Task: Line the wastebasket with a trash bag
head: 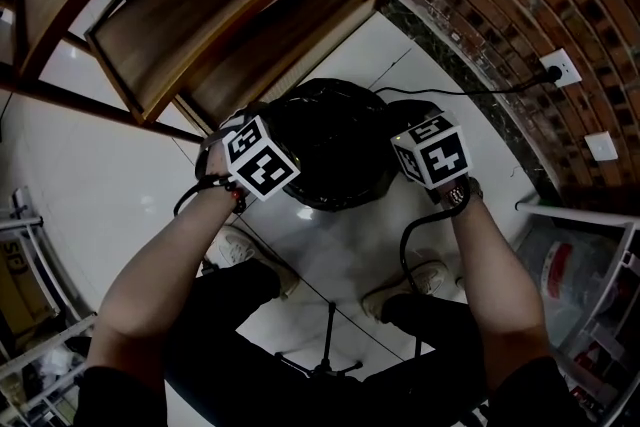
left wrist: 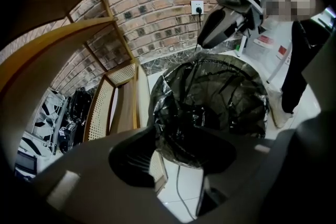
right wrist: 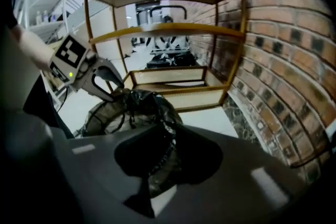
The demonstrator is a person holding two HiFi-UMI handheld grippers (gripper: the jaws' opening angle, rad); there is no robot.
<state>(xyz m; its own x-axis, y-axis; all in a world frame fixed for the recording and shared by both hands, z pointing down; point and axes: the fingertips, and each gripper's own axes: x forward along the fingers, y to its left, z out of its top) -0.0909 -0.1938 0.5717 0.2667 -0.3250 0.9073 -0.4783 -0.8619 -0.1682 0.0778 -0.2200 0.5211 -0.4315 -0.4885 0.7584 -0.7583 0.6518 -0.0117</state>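
**Progress.** Left gripper (left wrist: 178, 162): jaws held well apart, with the near rim of the bag (left wrist: 210, 97) lying between them. No press on the film can be made out. Right gripper (right wrist: 157, 165): jaws parted only a little. A fold of bag film is seen in the gap and is not judged to be pinched.

In the head view the grippers are placed at 9 and 3 o'clock of the wastebasket (right wrist: 102, 115). The basket stands on the floor at the person's 12 o'clock, just beyond the feet. The black bag is seated inside the mesh basket, and its mouth is turned over the rim as far round as is shown.

Lining is judged nearly done. Left to do: grippers to be drawn clear, and slack film perhaps to be smoothed.

**Surroundings.** A cable (head: 405, 245) is looped on the tiles at 5 o'clock of the basket, by the right shoe, and could be caught. A wooden shelf (head: 230, 5) stands just beside the basket at 11 o'clock. The brick wall (head: 500, 5), with a socket (head: 558, 67), runs beyond at 1 to 2 o'clock.
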